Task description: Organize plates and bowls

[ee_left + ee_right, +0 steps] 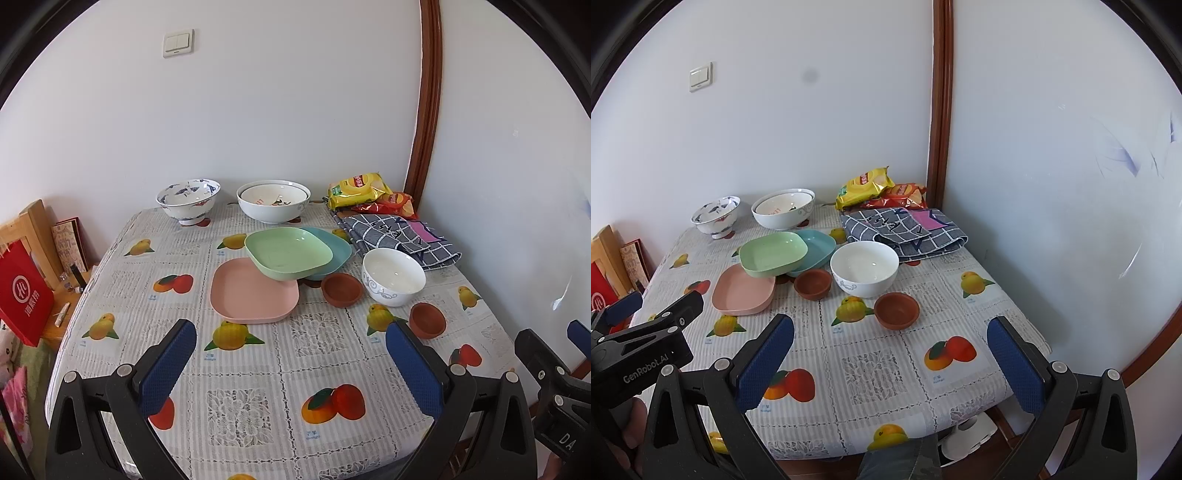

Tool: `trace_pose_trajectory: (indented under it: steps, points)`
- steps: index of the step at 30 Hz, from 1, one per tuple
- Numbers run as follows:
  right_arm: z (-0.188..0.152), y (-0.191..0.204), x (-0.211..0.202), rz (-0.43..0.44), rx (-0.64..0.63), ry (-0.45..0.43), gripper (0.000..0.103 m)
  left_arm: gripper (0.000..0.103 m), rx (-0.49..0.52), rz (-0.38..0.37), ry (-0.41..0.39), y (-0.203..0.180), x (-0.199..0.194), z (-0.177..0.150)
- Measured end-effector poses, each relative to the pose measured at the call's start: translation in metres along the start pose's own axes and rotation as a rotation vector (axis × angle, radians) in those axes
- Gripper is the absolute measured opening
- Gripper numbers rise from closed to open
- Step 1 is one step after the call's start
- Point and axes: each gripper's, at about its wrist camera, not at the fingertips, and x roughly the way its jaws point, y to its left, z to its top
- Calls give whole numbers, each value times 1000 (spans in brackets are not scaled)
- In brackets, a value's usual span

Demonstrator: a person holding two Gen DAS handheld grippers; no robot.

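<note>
My left tongs (291, 363) hang above the near edge of the table (258, 417), their blue-padded fingers (168, 369) spread wide apart with nothing between them. My right tongs (892, 363) hang the same way at the near right, spread wide and holding nothing, just beside the left ones.

The fruit-printed tablecloth (871, 373) is bare on the near half. The first thing beyond my fingers is a small brown clay bowl (897, 309), standing alone towards the right. A little farther and to its left sits a second brown clay bowl (812, 283), just beside a white bowl with a blue scroll pattern (864, 268), which stands to its right.

Left of those lies the pink plate (255, 290), flat on the cloth. The green plate (288, 256) rests tilted on it, its near edge overlapping the pink plate's far right corner, and its far side lies on the blue plate (338, 247), which sits behind and to the right.

Farther right lies a folded grey checked cloth (905, 230), and behind it, in the far right corner, are a yellow snack bag (864, 186) and a red one (901, 195).

Along the far edge, against the wall (277, 110), stands a large white bowl (273, 203) with a smaller bowl (271, 195) nested inside it. To its left is a footed blue-and-white bowl (188, 199).
</note>
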Motion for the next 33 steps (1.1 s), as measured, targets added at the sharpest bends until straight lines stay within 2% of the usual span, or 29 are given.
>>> trace_pose_trajectory:
  steps: [9, 20, 25, 33]
  points:
    - [7, 3, 7, -27, -9, 5, 103, 103, 5, -9, 18, 3, 10, 10]
    - [29, 17, 20, 14, -19, -8, 103, 103, 11, -32, 15, 0, 21, 35]
    - [39, 25, 27, 0, -44, -28, 103, 103, 8, -43, 25, 2, 32, 45]
    - [58, 37, 49, 58, -52, -14, 103, 103, 8, -29, 50, 9, 58, 63]
